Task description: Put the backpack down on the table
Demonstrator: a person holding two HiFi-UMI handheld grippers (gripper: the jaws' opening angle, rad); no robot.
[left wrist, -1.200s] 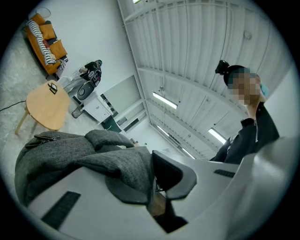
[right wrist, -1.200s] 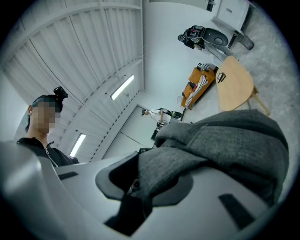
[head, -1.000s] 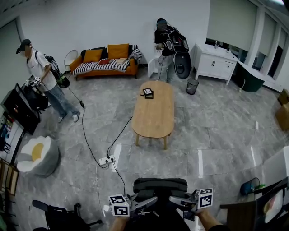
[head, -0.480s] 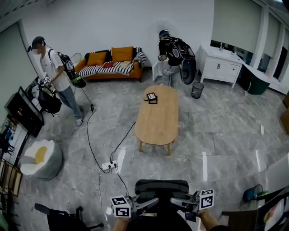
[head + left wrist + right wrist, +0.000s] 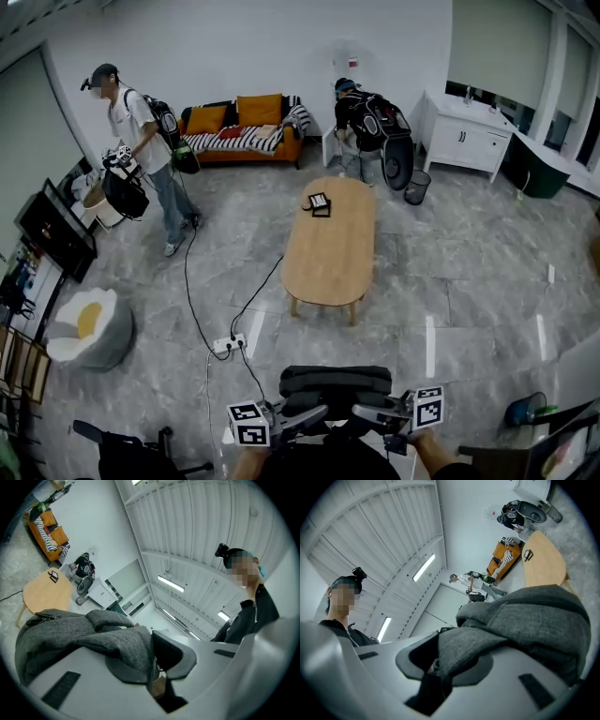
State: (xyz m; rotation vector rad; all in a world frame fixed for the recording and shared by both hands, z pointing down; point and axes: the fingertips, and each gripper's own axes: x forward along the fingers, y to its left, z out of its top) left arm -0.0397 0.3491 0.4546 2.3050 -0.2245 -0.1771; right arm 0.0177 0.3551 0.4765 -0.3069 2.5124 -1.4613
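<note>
A dark grey backpack (image 5: 336,382) hangs between my two grippers at the bottom middle of the head view. My left gripper (image 5: 314,412) is shut on a fold of its grey fabric (image 5: 79,630), which fills the gap between the jaws in the left gripper view. My right gripper (image 5: 366,411) is shut on another fold of the backpack (image 5: 525,620). The oval wooden table (image 5: 330,248) stands some way ahead on the grey tiled floor, and shows small in the gripper views (image 5: 44,592) (image 5: 543,564).
A small black item (image 5: 319,202) lies at the table's far end. A power strip (image 5: 225,344) with black cables lies on the floor between me and the table. One person (image 5: 141,141) stands at the left, another (image 5: 370,122) beyond the table near a bin (image 5: 417,186). An orange sofa (image 5: 239,127) lines the back wall.
The room has shifted in the head view, with the table a little nearer. The person at the left has walked rightward. Both grippers keep their hold on the backpack.
</note>
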